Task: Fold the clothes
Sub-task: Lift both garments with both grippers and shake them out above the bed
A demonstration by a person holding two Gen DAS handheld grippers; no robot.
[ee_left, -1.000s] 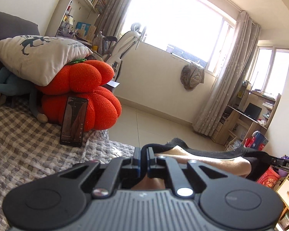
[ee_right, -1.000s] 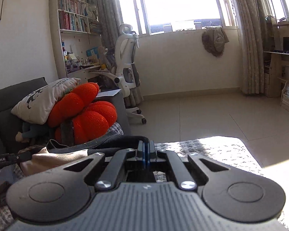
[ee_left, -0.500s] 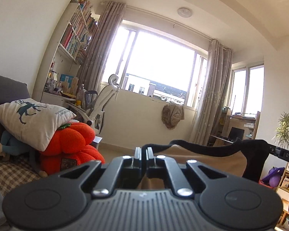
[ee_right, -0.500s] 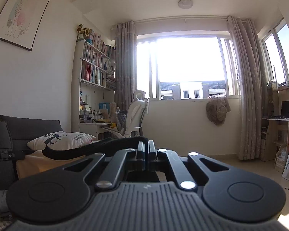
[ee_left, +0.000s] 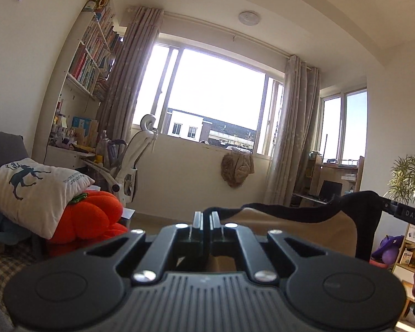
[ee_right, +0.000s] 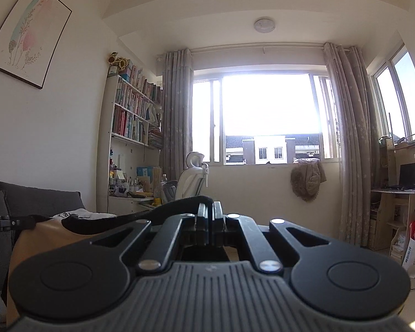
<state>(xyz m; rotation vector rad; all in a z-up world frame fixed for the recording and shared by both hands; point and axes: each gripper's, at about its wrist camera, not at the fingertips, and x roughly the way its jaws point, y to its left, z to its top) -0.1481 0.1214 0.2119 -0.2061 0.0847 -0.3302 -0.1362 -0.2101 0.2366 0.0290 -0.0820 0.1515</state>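
A tan garment with black trim hangs stretched in the air between my two grippers. My left gripper is shut on its black edge at one corner. My right gripper is shut on the black edge at the other corner; the garment stretches left from it. In the left wrist view the right gripper's tip shows at the far right holding the cloth. In the right wrist view the left gripper's tip shows at the far left. The lower part of the garment is hidden behind the gripper bodies.
A grey sofa holds a white deer pillow and an orange pumpkin cushion, with a checked blanket below. A bookshelf, white office chair, window, desk and potted plant stand behind.
Both grippers have risen with the garment held between them; the views have swung up from the blanket and floor to the window and ceiling. Both stay shut.
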